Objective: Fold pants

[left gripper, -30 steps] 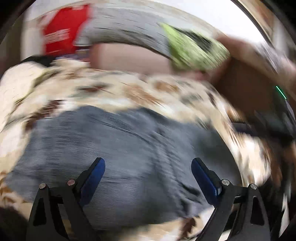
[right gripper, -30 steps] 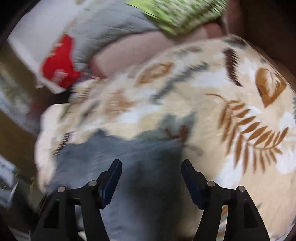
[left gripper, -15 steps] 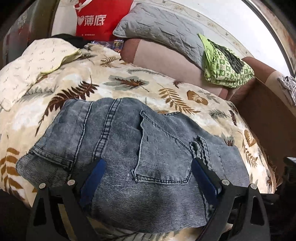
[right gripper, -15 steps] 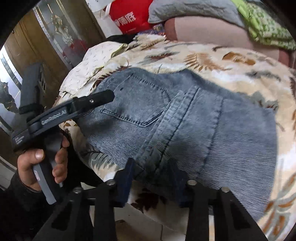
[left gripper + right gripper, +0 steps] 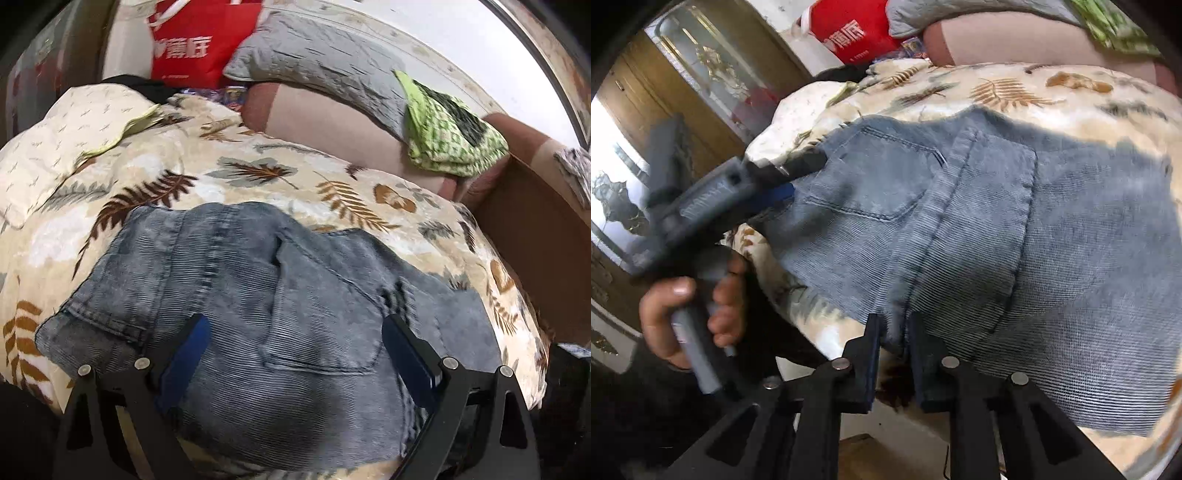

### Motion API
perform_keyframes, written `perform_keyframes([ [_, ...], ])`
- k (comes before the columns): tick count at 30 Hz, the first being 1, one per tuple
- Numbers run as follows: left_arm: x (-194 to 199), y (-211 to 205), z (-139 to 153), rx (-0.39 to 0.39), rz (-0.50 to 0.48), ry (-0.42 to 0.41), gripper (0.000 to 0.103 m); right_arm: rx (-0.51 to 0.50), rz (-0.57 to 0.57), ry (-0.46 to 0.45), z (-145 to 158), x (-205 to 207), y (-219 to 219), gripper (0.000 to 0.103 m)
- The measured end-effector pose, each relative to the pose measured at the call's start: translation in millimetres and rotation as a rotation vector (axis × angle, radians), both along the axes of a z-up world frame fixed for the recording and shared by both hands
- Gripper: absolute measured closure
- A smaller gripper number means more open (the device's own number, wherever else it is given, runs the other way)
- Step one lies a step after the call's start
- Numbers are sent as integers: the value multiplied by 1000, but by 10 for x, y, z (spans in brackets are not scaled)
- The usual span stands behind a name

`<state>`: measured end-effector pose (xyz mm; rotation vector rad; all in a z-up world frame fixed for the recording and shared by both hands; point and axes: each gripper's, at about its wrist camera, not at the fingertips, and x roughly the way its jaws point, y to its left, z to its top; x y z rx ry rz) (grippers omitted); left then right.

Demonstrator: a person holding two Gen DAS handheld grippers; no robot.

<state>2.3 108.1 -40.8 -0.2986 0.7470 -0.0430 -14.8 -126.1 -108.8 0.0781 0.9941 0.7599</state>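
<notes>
Folded grey-blue jeans (image 5: 258,295) lie on a leaf-print blanket (image 5: 258,173), back pocket up. My left gripper (image 5: 295,343) is open, its blue-padded fingers spread over the near part of the jeans. In the right wrist view the jeans (image 5: 997,221) fill the middle. My right gripper (image 5: 892,332) is nearly closed on the near edge of the jeans at the blanket's edge. The left gripper (image 5: 798,173) shows there too, held by a hand at the jeans' left end.
A red bag (image 5: 199,40), a grey pillow (image 5: 317,59) and a green patterned cloth (image 5: 447,136) lie behind on a brown sofa back (image 5: 325,122). A cream pillow (image 5: 74,129) is at the left. A wooden cabinet with glass (image 5: 683,92) stands left of the bed.
The right gripper has narrowed onto the jeans' near edge. The left gripper has moved in over the jeans' left end, still open.
</notes>
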Motion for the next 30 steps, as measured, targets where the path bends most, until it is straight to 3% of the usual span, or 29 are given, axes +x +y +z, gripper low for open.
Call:
perform_keyframes([
  [2, 1, -107, 73, -6, -41, -9, 9, 30, 0, 3, 46, 6, -51, 78],
  [4, 19, -285, 159, -12, -100, -12, 9, 73, -11, 26, 100, 15, -122, 65],
  [6, 42, -481, 213, -4, -156, -11, 9, 135, -23, 44, 164, -6, -218, 33],
  [8, 75, -665, 225, 12, -204, -3, 9, 168, -55, 34, 246, -57, -331, 25],
  [13, 186, -951, -18, 112, -244, 112, 9, 325, -156, 130, 312, -162, -933, 25],
  [14, 219, -1012, -109, 167, -252, 156, 9, 333, -192, 123, 342, -188, -1077, 25],
  [15, 247, -1109, -264, 280, -276, 218, 9, 344, -229, 115, 373, -201, -1210, 25],
  [16, 225, -1194, -359, 374, -300, 212, 7, 371, -280, 109, 419, -191, -1397, 25],
  [17, 182, -1212, -347, 396, -299, 167, 7, 406, -317, 109, 461, -150, -1544, 25],
  [20, 187, -1215, -319, 397, -289, 183, 7, 503, -389, 103, 618, 120, -1794, 25],
  [24, 196, -1186, -316, 386, -299, 182, 7, 549, -401, 150, 638, 760, -1727, 24],
  [27, 201, -1183, -341, 383, -303, 184, 6, 461, -435, 222, 324, 1310, -1641, 24],
  [28, 218, -1187, -341, 379, -306, 187, 6, 394, -473, 312, 43, 1510, -1642, 24],
  [29, 221, -1185, -339, 377, -311, 190, 6, 417, -495, 373, -118, 1581, -1676, 26],
  [30, 230, -1190, -343, 376, -318, 190, 6, 468, -525, 365, -112, 1568, -1727, 26],
])
